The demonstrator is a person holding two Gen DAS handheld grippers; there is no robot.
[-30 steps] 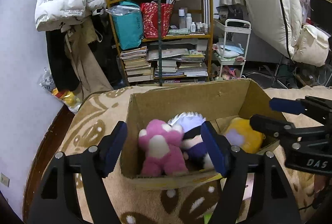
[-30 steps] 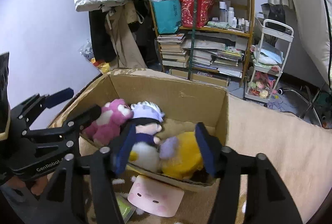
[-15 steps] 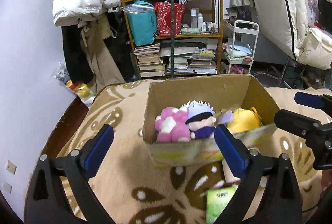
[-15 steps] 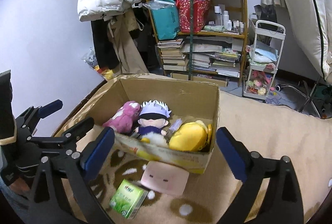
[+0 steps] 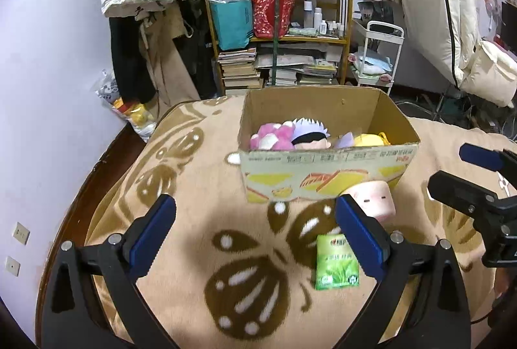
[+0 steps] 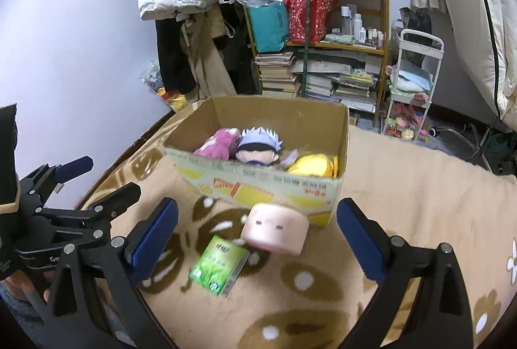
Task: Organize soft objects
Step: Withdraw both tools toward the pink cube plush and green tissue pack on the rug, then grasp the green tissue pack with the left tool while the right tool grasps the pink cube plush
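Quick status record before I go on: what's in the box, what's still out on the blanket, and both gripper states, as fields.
container: cardboard box on the patterned blanket
in box: pink plush, white-haired doll, yellow plush
outside box: pink square plush against the box front; green packet beside it, on the blanket
left gripper: open, jaws just widened, nothing between them
right gripper: open, jaws just widened, holding nothing
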